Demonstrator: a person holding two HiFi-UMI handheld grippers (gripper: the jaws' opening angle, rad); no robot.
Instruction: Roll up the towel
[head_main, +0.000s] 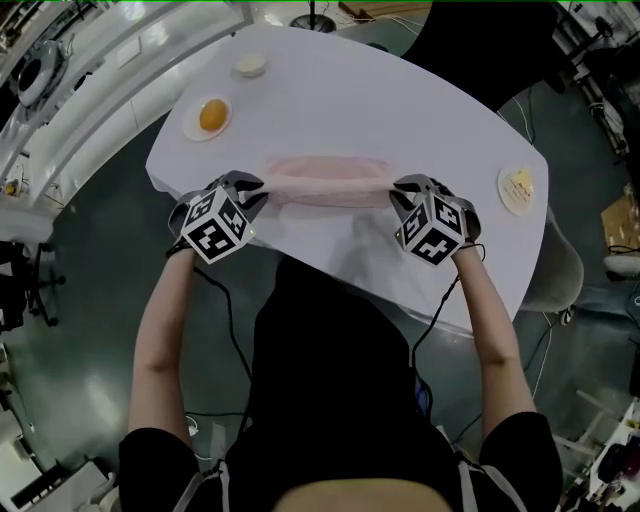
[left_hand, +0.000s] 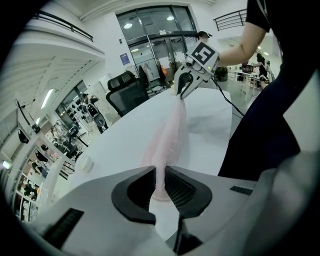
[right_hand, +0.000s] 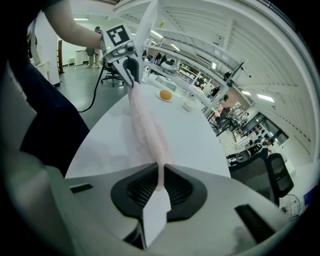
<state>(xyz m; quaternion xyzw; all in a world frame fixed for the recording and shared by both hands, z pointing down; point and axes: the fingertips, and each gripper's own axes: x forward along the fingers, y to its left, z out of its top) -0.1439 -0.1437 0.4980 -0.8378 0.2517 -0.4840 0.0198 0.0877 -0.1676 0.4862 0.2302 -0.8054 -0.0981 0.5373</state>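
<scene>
A pale pink towel (head_main: 325, 181) lies stretched sideways across the white table (head_main: 400, 100), its near edge lifted between my two grippers. My left gripper (head_main: 258, 190) is shut on the towel's left end; in the left gripper view the towel (left_hand: 167, 137) runs from the jaws to the other gripper (left_hand: 186, 86). My right gripper (head_main: 398, 195) is shut on the towel's right end. Seen from the right gripper view, the towel (right_hand: 147, 125) leads away to the left gripper (right_hand: 131, 70). Both pairs of pads pinch the thin cloth.
A plate with an orange (head_main: 208, 117) and a small white dish (head_main: 250, 66) sit at the table's far left. Another plate with food (head_main: 518, 188) is at the right edge. The person's dark torso (head_main: 330, 380) stands close to the near edge. Office chairs and desks surround the table.
</scene>
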